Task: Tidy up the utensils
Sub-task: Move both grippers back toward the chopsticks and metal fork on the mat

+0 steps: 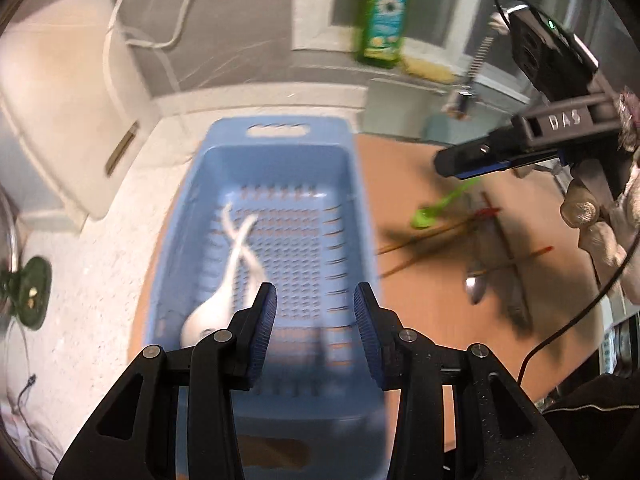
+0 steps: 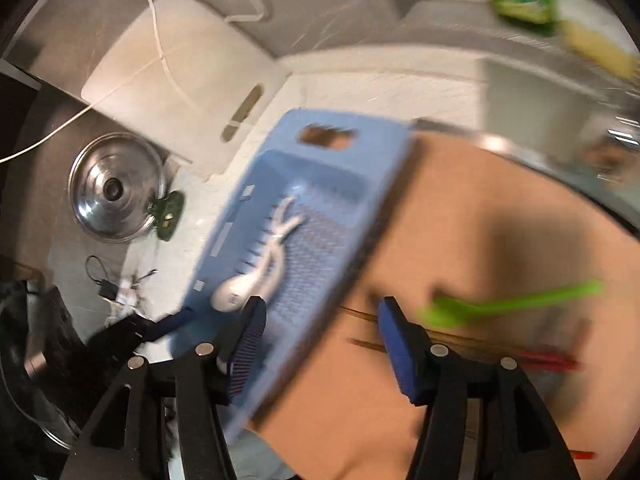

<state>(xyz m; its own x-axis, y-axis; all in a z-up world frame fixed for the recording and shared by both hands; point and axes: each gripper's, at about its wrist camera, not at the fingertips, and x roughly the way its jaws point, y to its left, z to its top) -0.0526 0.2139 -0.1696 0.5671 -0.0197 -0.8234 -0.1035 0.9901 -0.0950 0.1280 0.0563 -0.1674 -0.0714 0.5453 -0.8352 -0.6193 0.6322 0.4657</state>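
Note:
A blue perforated basket (image 1: pixel 340 168) stands on the counter and holds two crossed white spoons (image 1: pixel 236 264). It also shows in the right wrist view (image 2: pixel 360 168) with the white spoons (image 2: pixel 264 268). My left gripper (image 1: pixel 315 304) is open and empty just above the basket's near end. My right gripper (image 2: pixel 322 316) is open and empty over the wooden board (image 2: pixel 460 208), near the basket's right edge. A green spoon (image 1: pixel 436 208) (image 2: pixel 500 304), brown chopsticks (image 1: pixel 424 240), red chopsticks (image 1: pixel 524 256) and a metal spoon (image 1: pixel 474 284) lie on the board (image 1: pixel 420 168).
A green bottle (image 1: pixel 382 16) and a yellow sponge (image 1: pixel 428 68) stand at the back. A white cutting board (image 1: pixel 68 100) leans at the left. A steel pot lid (image 2: pixel 116 188) and cables (image 2: pixel 116 280) lie left of the basket.

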